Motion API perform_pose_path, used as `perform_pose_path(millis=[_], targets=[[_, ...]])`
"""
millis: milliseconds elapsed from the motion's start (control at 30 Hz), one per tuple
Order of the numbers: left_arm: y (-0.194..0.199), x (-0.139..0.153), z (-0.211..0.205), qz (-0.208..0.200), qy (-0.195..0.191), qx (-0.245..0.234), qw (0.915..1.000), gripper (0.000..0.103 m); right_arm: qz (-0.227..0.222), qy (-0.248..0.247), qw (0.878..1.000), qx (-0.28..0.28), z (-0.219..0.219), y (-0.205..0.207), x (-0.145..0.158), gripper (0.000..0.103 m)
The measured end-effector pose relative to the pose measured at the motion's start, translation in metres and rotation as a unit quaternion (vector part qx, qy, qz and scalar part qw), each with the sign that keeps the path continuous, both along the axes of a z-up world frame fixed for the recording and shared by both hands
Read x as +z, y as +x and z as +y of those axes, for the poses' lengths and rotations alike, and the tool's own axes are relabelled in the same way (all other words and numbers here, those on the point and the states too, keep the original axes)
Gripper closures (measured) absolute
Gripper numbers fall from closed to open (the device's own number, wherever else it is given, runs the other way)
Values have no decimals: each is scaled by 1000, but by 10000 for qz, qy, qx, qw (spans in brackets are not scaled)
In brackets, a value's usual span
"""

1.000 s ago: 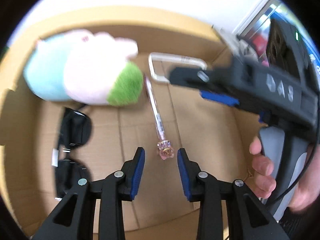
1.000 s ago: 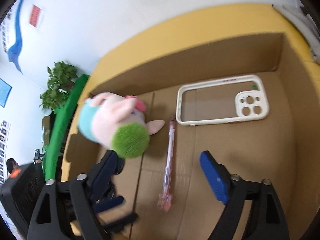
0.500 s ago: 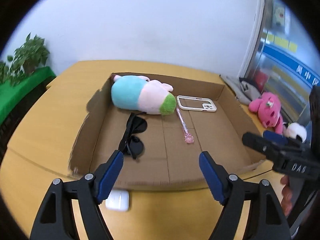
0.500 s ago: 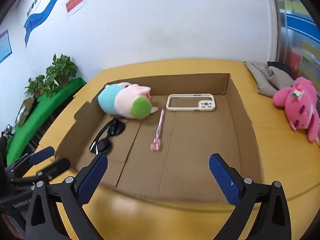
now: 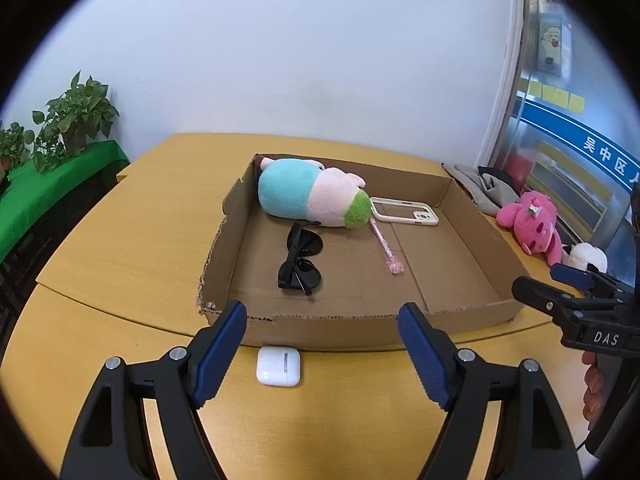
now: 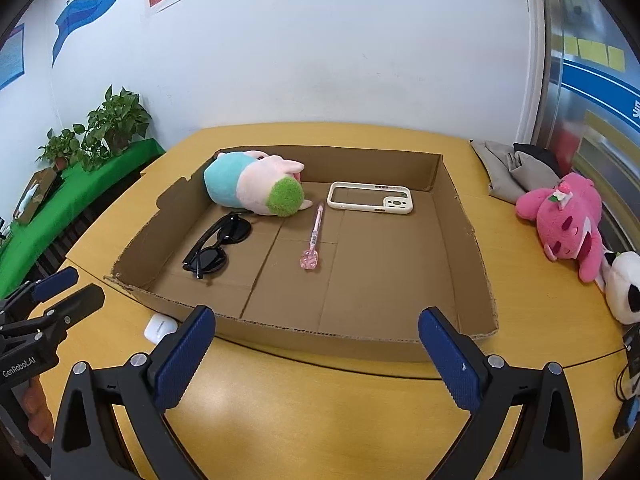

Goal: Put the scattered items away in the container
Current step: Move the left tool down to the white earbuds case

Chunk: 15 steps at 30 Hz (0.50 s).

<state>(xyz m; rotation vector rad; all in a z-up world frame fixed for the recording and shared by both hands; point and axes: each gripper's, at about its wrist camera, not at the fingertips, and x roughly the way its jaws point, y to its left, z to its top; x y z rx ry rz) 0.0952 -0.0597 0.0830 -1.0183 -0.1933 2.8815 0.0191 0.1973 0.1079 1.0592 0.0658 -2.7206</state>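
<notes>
While parted, left tongs frame earbud case.

White earbud case lies outside the cardboard box, between spread fingers.

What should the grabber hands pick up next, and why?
Probably the left gripper should dip down to the white earbud case. It lies on the table just outside the cardboard box, right below the open left fingers, while the sunglasses, pen and phone case are already inside.
</notes>
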Motion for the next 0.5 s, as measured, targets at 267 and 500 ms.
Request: perform_pose_path(millis=[267, 500], targets=[[-6, -38, -16, -548, -2, -122, 9984, 25, -142, -74, 9997, 160, -2, 13, -10, 0], [-30, -87, -38, -1188, 97, -169, 9927, 25, -508, -85, 9971, 561, -12, 27, -41, 0]])
